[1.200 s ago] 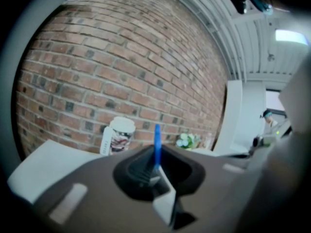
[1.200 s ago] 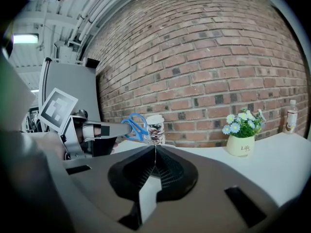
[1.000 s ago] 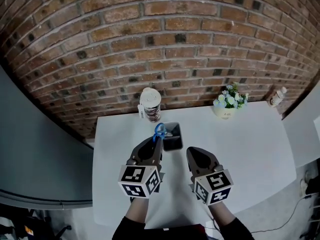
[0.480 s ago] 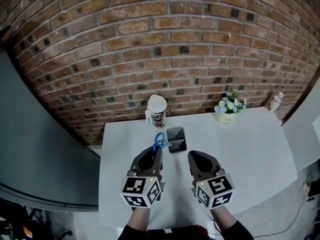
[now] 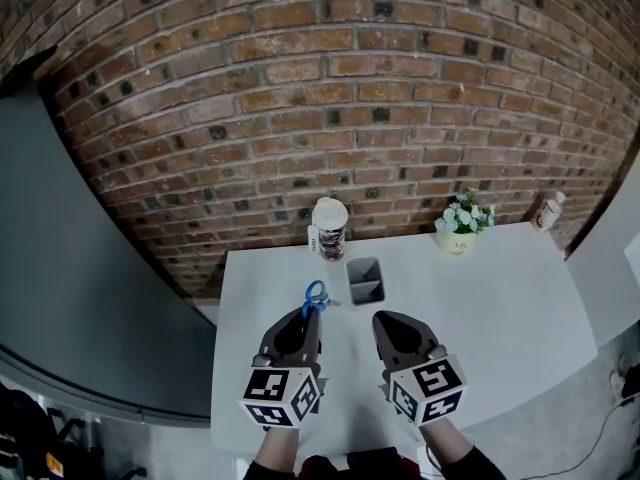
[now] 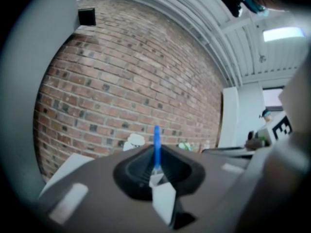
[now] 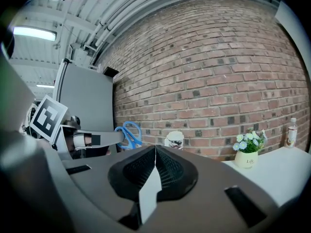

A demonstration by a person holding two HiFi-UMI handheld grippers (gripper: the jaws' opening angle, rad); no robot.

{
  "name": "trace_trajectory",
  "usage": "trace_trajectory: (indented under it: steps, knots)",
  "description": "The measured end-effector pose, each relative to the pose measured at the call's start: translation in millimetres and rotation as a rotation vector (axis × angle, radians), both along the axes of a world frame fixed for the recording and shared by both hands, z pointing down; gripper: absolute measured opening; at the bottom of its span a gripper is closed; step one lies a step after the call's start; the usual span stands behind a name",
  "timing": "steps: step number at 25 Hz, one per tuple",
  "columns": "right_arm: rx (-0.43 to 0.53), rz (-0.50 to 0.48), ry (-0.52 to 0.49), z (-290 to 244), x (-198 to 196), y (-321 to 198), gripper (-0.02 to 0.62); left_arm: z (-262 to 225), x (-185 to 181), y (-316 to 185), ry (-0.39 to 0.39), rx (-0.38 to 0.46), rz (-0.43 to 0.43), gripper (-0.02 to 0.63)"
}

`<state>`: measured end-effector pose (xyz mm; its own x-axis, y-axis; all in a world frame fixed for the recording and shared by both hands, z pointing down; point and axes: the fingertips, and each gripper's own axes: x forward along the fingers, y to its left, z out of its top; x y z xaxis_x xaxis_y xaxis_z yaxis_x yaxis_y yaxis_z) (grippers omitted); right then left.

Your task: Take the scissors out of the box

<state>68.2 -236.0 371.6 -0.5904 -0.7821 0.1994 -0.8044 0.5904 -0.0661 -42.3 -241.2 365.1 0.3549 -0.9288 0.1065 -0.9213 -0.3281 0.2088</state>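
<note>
I found the left gripper [image 5: 316,311] clamped on the scissors [image 5: 316,294], held clear, near-left of the box [image 5: 365,281]. The right gripper [image 5: 381,317] was closed and empty. Extraction looked done; next, I judged, set them on the table [image 5: 480,288].

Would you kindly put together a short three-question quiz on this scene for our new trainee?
1. True or false: the scissors lie inside the box.
2. Missing word: the right gripper's jaws are ____, with nothing between them.
3. Which gripper holds the scissors? A. the left gripper B. the right gripper C. neither

Key: 1. False: they are held clear of the box, to its left. 2. Shut. 3. A.
</note>
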Motion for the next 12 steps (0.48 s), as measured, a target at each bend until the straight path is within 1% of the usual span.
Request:
trace_trajectory:
  steps: [4, 12]
  knots:
    - [0.021, -0.016, 0.002, -6, -11, 15, 0.009, -7, -9, 14, -0.004, 0.018, 0.0, 0.029]
    - [0.03, -0.027, 0.005, -12, -29, 41, 0.009, -18, -28, 44, -0.011, 0.037, -0.009, 0.029]
